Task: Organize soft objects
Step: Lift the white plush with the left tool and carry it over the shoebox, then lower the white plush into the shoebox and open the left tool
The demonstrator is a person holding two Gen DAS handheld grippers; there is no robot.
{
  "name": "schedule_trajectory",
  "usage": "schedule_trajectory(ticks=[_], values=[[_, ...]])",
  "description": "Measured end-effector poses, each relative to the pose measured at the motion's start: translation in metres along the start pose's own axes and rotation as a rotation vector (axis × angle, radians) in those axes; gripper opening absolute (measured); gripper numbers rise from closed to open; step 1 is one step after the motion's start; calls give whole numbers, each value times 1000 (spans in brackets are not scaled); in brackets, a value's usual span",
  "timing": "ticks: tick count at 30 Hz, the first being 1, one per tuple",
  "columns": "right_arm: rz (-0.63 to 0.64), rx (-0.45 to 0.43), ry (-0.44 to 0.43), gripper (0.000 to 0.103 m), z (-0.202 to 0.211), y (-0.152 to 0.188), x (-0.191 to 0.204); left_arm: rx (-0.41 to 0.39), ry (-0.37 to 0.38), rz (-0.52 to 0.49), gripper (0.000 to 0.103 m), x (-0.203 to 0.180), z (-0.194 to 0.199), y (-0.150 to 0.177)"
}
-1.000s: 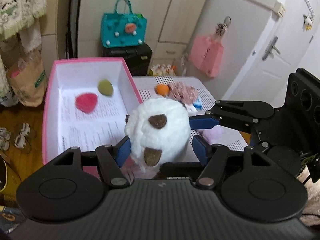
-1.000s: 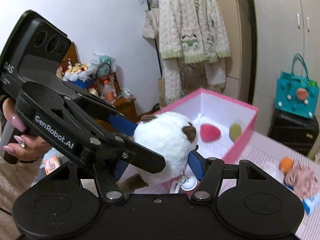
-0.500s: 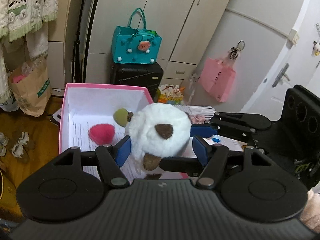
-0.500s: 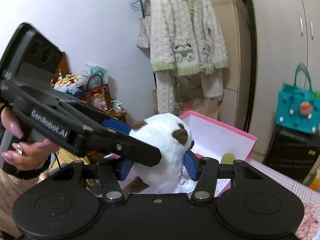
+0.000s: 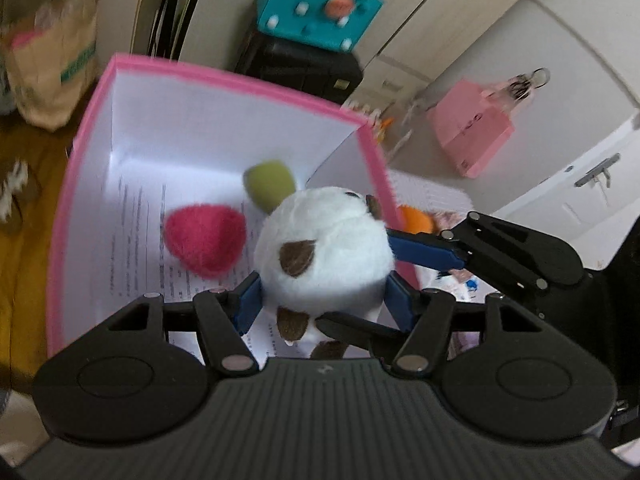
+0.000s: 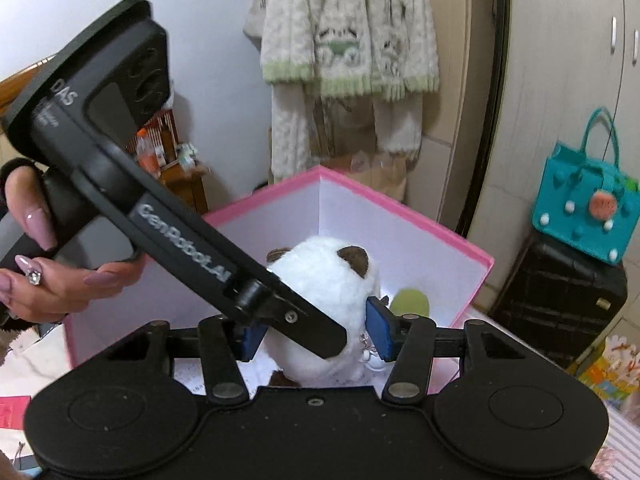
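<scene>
A white panda plush (image 5: 324, 248) with brown ears hangs over the inside of the pink box (image 5: 240, 84), held from two sides. My left gripper (image 5: 325, 304) has its blue pads pressed into the plush and its jaws are closing a little. My right gripper (image 6: 316, 334) is shut on the same plush (image 6: 332, 280), and one of its blue fingers (image 5: 424, 250) reaches in from the right. In the right wrist view the left gripper's body crosses in front and hides the plush's left side. A red soft toy (image 5: 204, 240) and a green one (image 5: 270, 186) lie on the box floor.
An orange soft ball (image 5: 414, 218) and a pinkish fluffy item lie on the table right of the box (image 6: 400, 212). Behind stand a black suitcase (image 6: 560, 300) with a teal bag (image 6: 584, 216) on it. A person's hand (image 6: 60, 280) grips the left tool.
Both grippers carried the plush leftward and down, from beside the box rim to over its inside. The right gripper's jaws narrowed on the plush. The left view has rolled.
</scene>
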State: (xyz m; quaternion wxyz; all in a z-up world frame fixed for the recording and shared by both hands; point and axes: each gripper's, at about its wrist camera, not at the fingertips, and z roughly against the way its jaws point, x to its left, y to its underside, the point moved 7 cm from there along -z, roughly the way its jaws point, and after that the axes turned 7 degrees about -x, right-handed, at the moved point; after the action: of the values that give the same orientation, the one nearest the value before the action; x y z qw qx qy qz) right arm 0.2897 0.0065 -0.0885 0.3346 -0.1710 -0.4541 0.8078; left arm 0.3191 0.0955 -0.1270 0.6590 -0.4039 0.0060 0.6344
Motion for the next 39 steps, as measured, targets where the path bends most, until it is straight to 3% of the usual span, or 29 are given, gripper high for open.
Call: schedule_trajectory(ticks=[7, 11, 15, 20, 25, 30, 39], values=[[31, 57, 14, 57, -22, 9, -7, 62, -60, 19, 62, 11, -24, -1], [78, 71, 33, 57, -27, 10, -7, 107, -57, 46, 61, 17, -33, 1], [98, 66, 43, 57, -28, 11, -7, 85, -69, 22, 60, 17, -31, 1], [149, 67, 81, 57, -27, 13, -4, 76, -66, -1, 49, 10, -28, 0], [202, 60, 159, 56, -14, 15, -1, 10, -112, -73, 49, 1, -7, -3], [140, 28, 132, 56, 15, 12, -1, -37, -158, -151, 49, -12, 24, 0], [46, 10, 73, 56, 60, 16, 12, -37, -231, -234, 50, -36, 67, 24]])
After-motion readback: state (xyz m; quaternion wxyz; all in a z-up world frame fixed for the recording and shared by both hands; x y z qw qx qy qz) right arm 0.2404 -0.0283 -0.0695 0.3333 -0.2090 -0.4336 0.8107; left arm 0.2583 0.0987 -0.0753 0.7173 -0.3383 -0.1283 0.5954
